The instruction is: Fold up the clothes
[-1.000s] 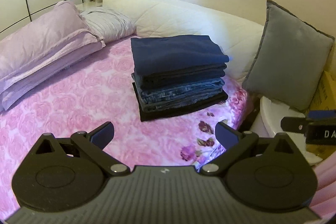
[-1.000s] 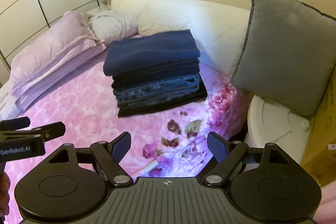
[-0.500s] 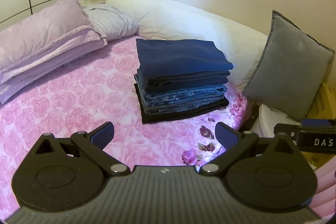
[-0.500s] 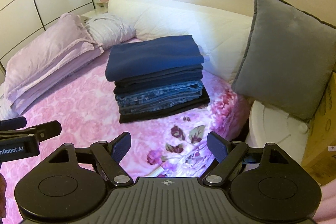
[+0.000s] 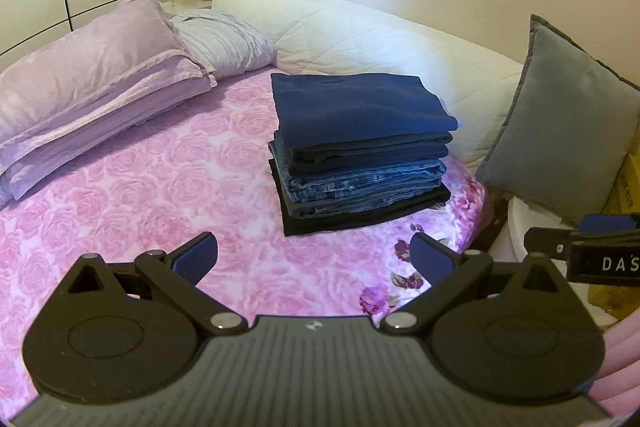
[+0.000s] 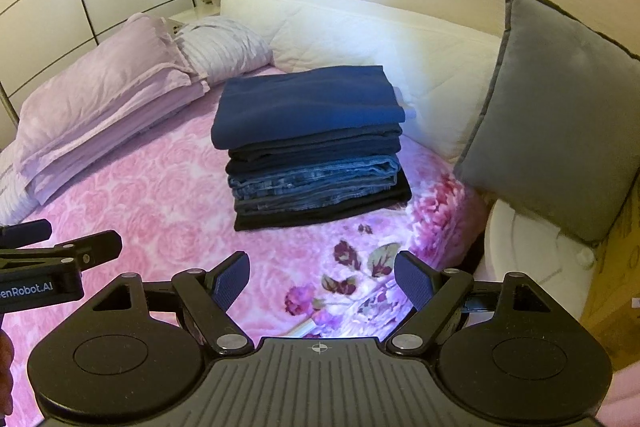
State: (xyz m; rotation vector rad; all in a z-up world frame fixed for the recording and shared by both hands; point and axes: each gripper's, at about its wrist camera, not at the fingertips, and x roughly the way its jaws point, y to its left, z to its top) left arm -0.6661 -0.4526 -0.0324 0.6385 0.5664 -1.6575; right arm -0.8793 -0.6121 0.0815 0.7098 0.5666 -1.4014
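Both grippers [image 5: 314, 255] [image 6: 322, 277] are black with blue ribbed pads [image 6: 232, 281] (silver pivot screws, white lettering).

A grey cushion [image 6: 560, 131] leans far right of the jaws; lilac pillows [image 6: 100, 107] lie far left; the pink floral bed [image 6: 152, 203] spreads beneath.

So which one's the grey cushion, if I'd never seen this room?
Start at the bed with the pink rose cover. Beyond its edge on the side away from the lilac pillows, past the stack of folded clothes, the grey cushion stands upright against the white quilted headboard. It is the only plain grey, square one, with a darker edge.
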